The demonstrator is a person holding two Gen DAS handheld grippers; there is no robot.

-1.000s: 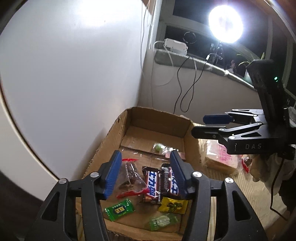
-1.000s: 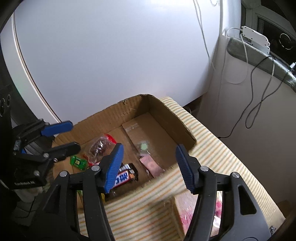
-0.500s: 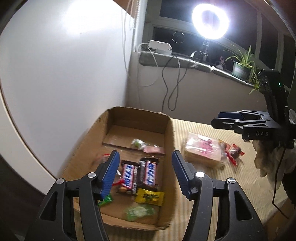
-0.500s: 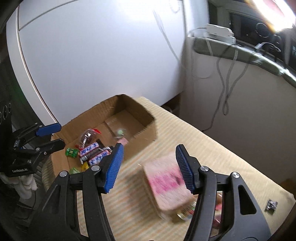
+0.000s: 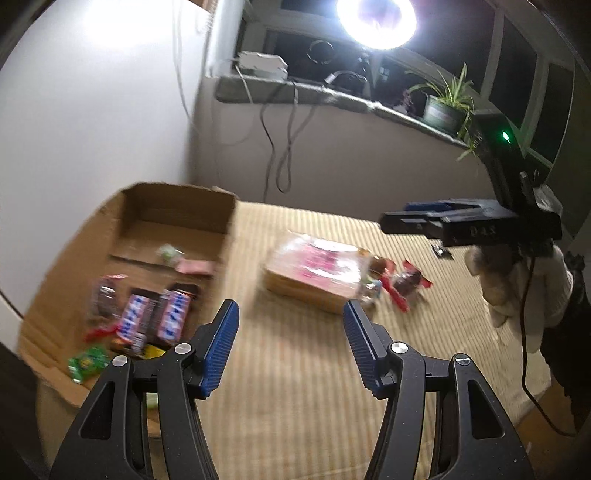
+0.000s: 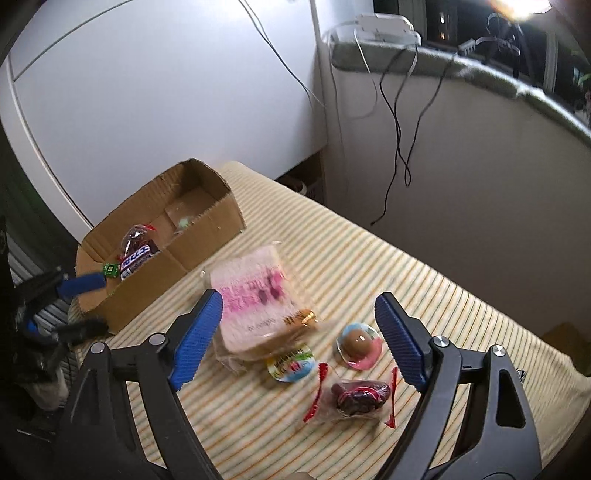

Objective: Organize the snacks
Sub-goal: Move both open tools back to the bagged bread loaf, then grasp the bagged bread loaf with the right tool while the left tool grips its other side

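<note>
1. A ring light (image 5: 376, 18) glares above the window sill (image 5: 332, 94).
2. A potted plant (image 5: 445, 107) stands on the sill.
3. Dark cables (image 6: 400, 122) hang down the wall beyond the table's far edge.
4. A white box (image 6: 384, 23) sits on the sill's end.

Both tongs (image 5: 290, 345) (image 6: 299, 339) agape, empty.

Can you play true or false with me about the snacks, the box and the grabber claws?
1. The cardboard box has chocolate bars in it. True.
2. The bread pack is inside the box. False: it lies on the striped cloth beside the box.
3. The right gripper holds a snack. False: its jaws have just been opening, with nothing gripped.
4. The left gripper is empty. True.
</note>
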